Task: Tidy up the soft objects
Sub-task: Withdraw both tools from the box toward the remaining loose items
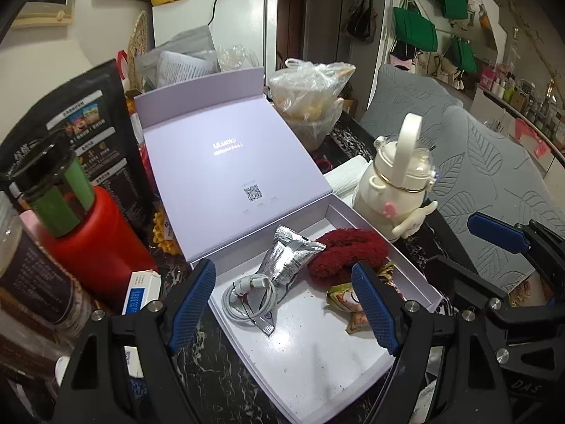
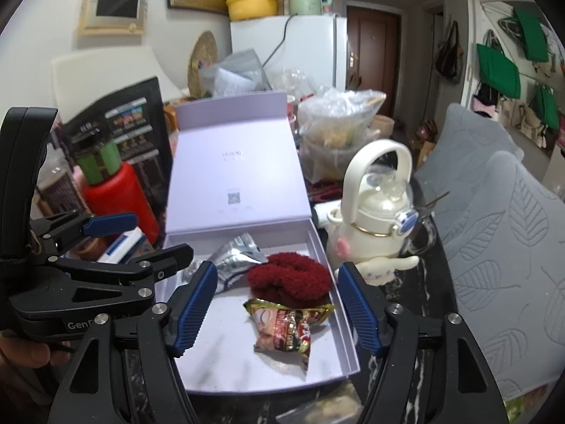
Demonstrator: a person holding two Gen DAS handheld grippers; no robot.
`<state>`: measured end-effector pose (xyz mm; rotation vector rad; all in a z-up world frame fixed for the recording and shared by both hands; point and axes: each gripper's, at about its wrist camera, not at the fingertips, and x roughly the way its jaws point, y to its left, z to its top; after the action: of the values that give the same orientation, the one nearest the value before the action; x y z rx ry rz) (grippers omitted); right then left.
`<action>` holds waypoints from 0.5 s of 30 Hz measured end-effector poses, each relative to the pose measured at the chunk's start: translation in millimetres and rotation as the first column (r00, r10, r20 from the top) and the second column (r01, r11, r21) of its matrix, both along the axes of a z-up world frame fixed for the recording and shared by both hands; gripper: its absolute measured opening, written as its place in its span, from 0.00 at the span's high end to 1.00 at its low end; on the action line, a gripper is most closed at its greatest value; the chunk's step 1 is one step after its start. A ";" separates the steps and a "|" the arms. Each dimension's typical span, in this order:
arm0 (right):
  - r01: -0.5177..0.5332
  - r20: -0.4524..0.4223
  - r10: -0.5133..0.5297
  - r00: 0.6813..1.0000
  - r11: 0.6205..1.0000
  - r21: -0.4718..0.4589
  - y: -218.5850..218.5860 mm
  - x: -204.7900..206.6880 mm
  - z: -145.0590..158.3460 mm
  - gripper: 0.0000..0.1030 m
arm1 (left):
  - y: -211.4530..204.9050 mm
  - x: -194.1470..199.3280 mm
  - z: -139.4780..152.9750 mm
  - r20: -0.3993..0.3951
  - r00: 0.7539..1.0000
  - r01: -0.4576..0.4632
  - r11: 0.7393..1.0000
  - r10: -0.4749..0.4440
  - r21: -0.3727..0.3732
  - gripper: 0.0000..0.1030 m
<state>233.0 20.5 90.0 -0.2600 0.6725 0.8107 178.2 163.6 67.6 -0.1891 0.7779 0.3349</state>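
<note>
Red fuzzy scrunchie point(image 2: 287, 279) lying inside open lilac box point(image 2: 348, 335), toward far-right part of tray, touching crinkled silver foil sachet point(image 2: 236, 259) on one side & glossy printed snack packet point(image 2: 284, 328) just in front. Coiled white cable point(image 1: 249, 296) beside sachet, nearer left wall of tray. Left gripper point(image 1: 284, 304) spread wide, empty, hovering over near end of tray; right gripper point(image 2: 277, 311) likewise released, nothing between pads, straddling snack packet & scrunchie in its own view. Probably between placements, w/ soft items already in tray; hard to say what comes next. For a clean pick of scrunchie: approach from above, pinch across thick plush ring not the edge, since pile compresses & slips; keep tips off foil sachet, which crackles & slides easily. Snack packet: puffy, slick film, better gripped at crimped seam. Box: stiff card, smooth matte, lid point(image 1: 233, 162) standing propped at back w/ QR code printed inside, so avoid knocking it shut. Just right of box, cream kettle-shaped bottle point(image 2: 376, 226) w/ loop handle, hard plastic, close enough to bump. Left of box, red bottle point(image 1: 95, 243) w/ green-banded cap & small blue-white carton point(image 1: 139, 293). Tabletop point(image 1: 212, 357) dark marbled stone, cluttered.
</note>
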 end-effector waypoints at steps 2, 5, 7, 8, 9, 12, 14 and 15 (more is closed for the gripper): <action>-0.001 0.015 0.001 1.000 1.000 0.008 -5.1 -8.5 6.6 0.30 | -5.8 -8.7 6.9 0.013 1.000 0.000 1.000 -0.001 0.008 0.23; -0.004 0.037 0.003 0.999 1.000 0.021 -13.8 -22.3 16.2 0.30 | -14.5 -22.4 17.2 0.035 0.999 0.000 1.000 -0.001 0.028 0.23; -0.006 0.050 0.005 0.999 1.000 0.029 -20.0 -31.0 21.8 0.30 | -20.8 -32.1 23.8 0.050 0.999 0.004 0.999 -0.007 0.043 0.23; -0.007 0.058 0.005 0.998 0.999 0.033 -22.6 -35.5 24.9 0.30 | -22.7 -34.8 25.8 0.054 0.999 0.003 0.999 -0.005 0.048 0.23; -0.007 0.065 0.005 0.998 0.999 0.036 -25.3 -39.7 27.5 0.30 | -25.9 -41.1 30.4 0.065 0.998 0.000 0.998 -0.004 0.057 0.23; -0.009 0.089 0.005 0.996 0.999 0.045 -34.1 -53.6 35.9 0.30 | -33.3 -54.3 39.0 0.089 0.996 0.004 0.998 -0.010 0.063 0.23; -0.010 0.105 0.005 0.995 0.999 0.051 -39.7 -62.3 40.6 0.30 | -39.0 -63.9 44.5 0.105 0.994 0.006 0.998 -0.013 0.068 0.23; -0.008 0.110 0.002 0.994 0.998 0.055 -42.8 -66.4 43.0 0.30 | -42.2 -68.9 47.3 0.113 0.993 0.005 0.997 -0.013 0.071 0.23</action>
<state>166.6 -22.3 133.0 -0.2545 0.5450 0.8129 109.3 121.5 114.9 -0.1366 0.6531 0.3394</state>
